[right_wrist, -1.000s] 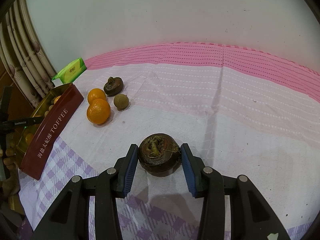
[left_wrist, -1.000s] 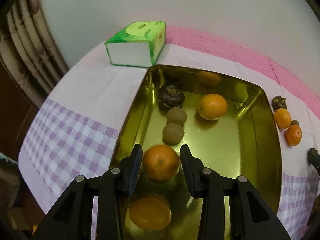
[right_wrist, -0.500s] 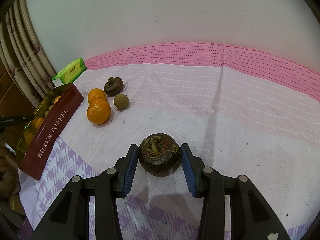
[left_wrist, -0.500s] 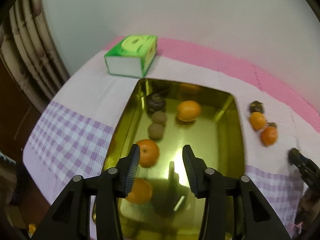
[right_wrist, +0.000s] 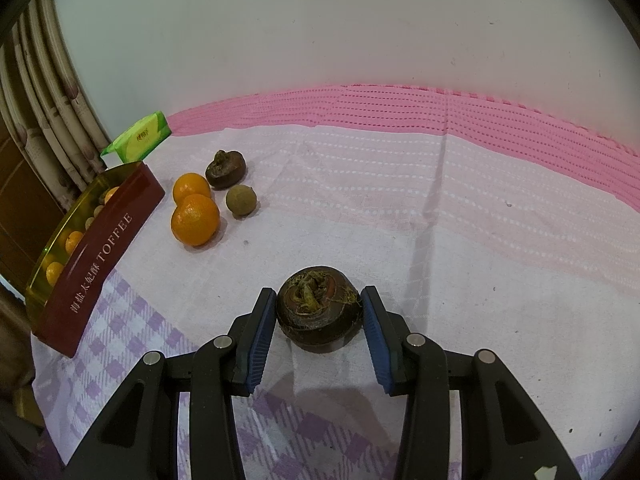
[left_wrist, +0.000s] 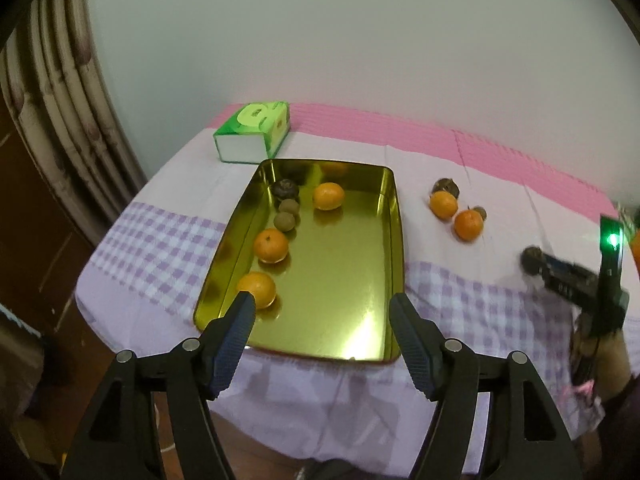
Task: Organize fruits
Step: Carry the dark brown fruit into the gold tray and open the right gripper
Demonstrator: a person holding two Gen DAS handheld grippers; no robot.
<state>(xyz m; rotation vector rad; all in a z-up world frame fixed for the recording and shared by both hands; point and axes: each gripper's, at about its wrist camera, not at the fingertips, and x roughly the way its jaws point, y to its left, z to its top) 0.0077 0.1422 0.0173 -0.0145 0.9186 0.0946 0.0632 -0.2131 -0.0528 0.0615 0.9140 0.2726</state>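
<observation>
While my left gripper (left_wrist: 322,322) hangs above the near end of the gold tray (left_wrist: 394,248), its jaws are opening, wide apart, with nothing between them. Three oranges (left_wrist: 271,245) and darker fruits lie in the tray's left half. My right gripper (right_wrist: 319,322) is clamped on a dark fruit (right_wrist: 318,314) resting on the cloth (right_wrist: 460,240), both pads pressing its sides. Far left of it, two oranges (right_wrist: 195,219) and two brown fruits lie beside the tray.
</observation>
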